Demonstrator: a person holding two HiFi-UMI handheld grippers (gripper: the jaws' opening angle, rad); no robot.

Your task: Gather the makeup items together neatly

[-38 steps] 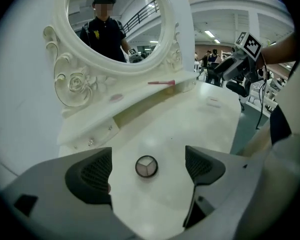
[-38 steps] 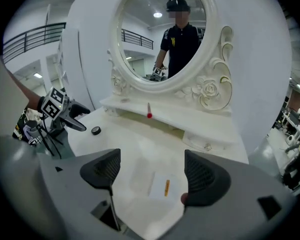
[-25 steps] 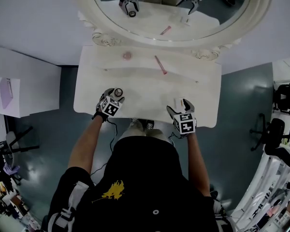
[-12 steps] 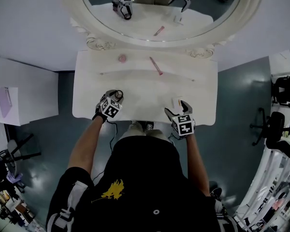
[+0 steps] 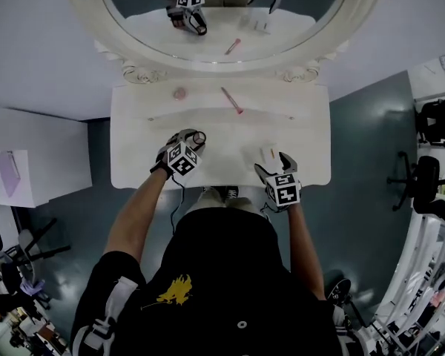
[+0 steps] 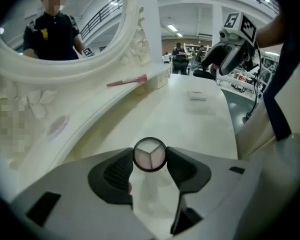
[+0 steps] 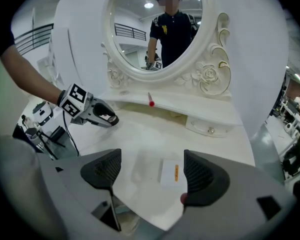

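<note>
As jaws have closed, left gripper (image 5: 195, 138) clamps compact (image 6: 150, 154)

A white dressing table (image 5: 222, 158) stands below an oval mirror (image 5: 208, 64) with carved roses. A black office chair (image 5: 424, 191) sits on the grey-blue floor (image 5: 371, 147).

White vanity table (image 5: 137, 165), pink stick (image 5: 232, 101) and round pink piece (image 5: 180, 93) on its raised back ledge, flat white packet (image 5: 268, 154) on the front top.

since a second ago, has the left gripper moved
Yes. The left gripper, shut on a small round case, has shifted right, judged against the pink disc.
</note>
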